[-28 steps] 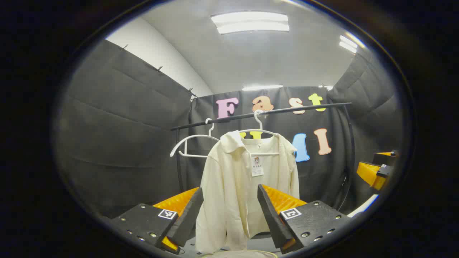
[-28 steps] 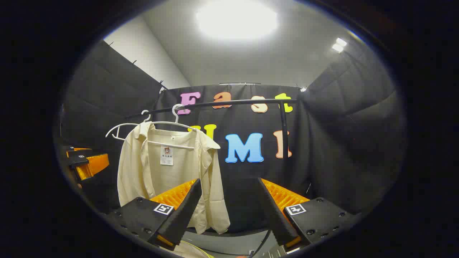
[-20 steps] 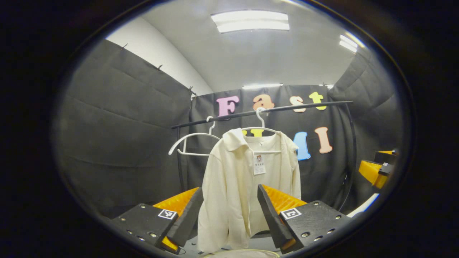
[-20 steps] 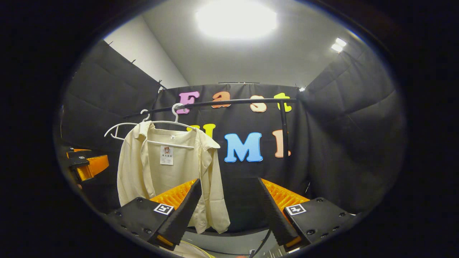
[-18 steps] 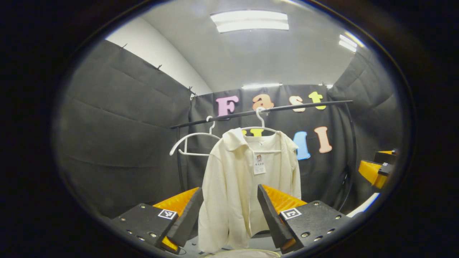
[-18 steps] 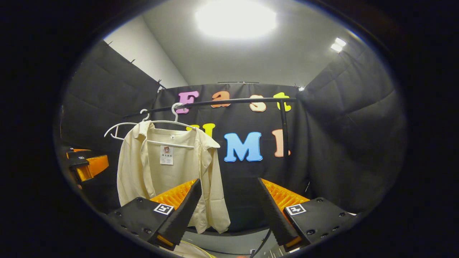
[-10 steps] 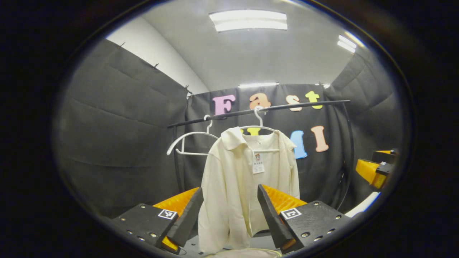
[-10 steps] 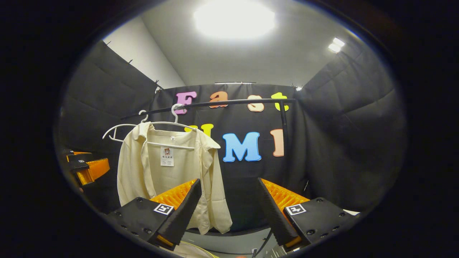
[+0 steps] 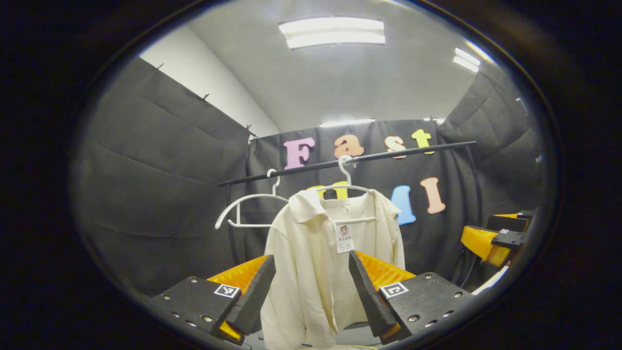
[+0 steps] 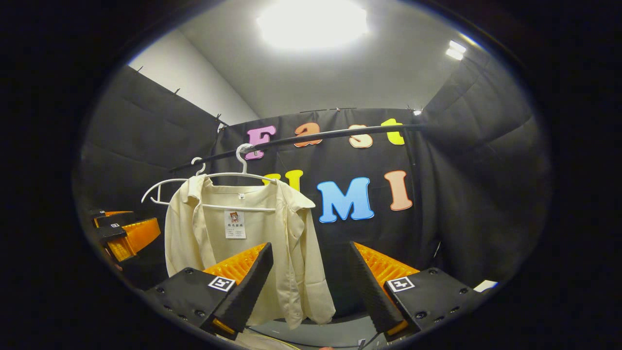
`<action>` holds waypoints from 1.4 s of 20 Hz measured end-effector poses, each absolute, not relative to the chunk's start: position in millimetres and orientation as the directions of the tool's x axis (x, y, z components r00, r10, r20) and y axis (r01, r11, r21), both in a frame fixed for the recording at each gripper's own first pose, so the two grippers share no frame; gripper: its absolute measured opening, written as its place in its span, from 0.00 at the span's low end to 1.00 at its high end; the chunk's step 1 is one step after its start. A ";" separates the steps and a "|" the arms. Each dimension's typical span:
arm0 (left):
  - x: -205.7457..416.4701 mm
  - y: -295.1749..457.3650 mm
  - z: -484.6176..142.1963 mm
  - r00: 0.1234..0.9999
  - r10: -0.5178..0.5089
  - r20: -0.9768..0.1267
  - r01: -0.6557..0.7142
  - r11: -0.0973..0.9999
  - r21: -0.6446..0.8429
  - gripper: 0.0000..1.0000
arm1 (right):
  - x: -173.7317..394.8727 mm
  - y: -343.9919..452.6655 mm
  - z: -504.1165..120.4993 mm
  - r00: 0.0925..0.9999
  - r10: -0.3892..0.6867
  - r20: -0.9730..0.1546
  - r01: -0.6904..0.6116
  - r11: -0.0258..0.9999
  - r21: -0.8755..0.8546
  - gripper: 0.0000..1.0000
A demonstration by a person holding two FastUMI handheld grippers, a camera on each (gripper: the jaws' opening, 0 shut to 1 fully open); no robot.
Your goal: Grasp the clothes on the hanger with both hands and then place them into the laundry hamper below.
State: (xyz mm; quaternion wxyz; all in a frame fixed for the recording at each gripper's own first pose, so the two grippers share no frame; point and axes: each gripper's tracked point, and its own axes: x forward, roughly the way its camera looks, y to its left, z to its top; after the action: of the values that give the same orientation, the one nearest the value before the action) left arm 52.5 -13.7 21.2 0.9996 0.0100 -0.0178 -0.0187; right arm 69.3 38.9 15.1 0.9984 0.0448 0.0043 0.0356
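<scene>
Your left gripper (image 9: 307, 287) is spread wide and holds nothing, aimed at the cream shirt (image 9: 330, 262) hanging on its white hanger (image 9: 346, 184) from the far rail (image 9: 350, 160). Your right gripper (image 10: 311, 282) gapes equally, empty, right of the shirt (image 10: 243, 243). The pale rim low in view may be the hamper (image 10: 257, 340).

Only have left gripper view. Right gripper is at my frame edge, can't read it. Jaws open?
Observer: Yes. In the right gripper view the right gripper has its jaws wide apart, nothing between them.
Operator: Lined up on the shirt?
Observer: No. The shirt hangs left of its gap, and the gap faces the black wall.
Operator: How does my gripper sit from there?
Observer: The left gripper is off the shirt's left side, apart from the cloth.
</scene>
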 end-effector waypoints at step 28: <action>235.0 -34.9 -25.3 0.967 0.253 0.014 -0.253 0.960 0.118 0.89 | 306.6 114.5 -28.6 0.942 0.332 -0.049 -0.314 0.924 0.219 0.96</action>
State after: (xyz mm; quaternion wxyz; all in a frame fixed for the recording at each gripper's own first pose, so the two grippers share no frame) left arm 235.0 -34.9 -25.3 0.9900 0.0598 0.0004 0.1276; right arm 306.6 114.5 -28.6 0.9799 0.1045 0.0427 0.1646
